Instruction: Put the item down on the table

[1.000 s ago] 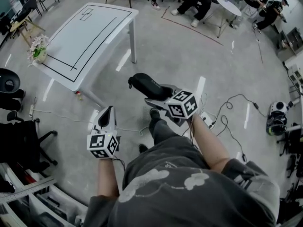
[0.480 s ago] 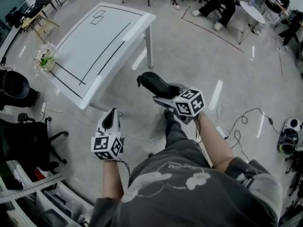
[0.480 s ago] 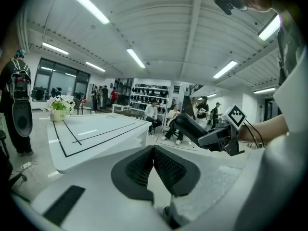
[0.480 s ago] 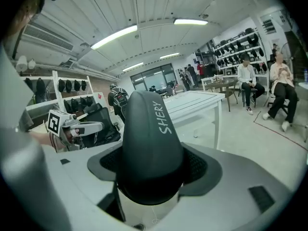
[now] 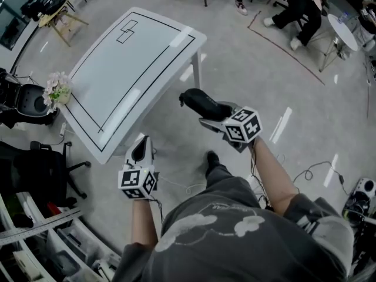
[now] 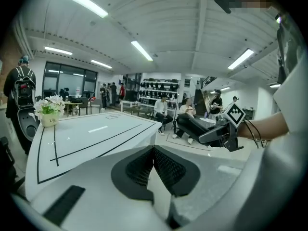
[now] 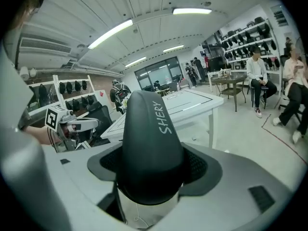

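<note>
A black oblong case [image 5: 200, 101] with "SHERY" in white print [image 7: 151, 143] is clamped in my right gripper [image 5: 210, 113], held in the air just off the near right corner of the white table [image 5: 129, 69]. The right gripper's jaws press on both sides of the case [image 7: 151, 174]. My left gripper [image 5: 141, 150] hovers by the table's near edge, its pads closed together on nothing [image 6: 153, 150]. From the left gripper view, the case [image 6: 191, 125] shows to the right of the table [image 6: 91, 134].
A pot of pale flowers [image 5: 57, 90] stands on the table's left end. Black lines are marked on the tabletop. A black chair [image 5: 35, 169] and shelving sit at the left. Seated people [image 5: 299, 7] and a round table [image 5: 343, 31] are at the far right. Cables [image 5: 317, 169] lie on the floor.
The table has drawn nearer and now lies directly before both grippers. The case stays held in the right gripper; the left gripper stays shut.
</note>
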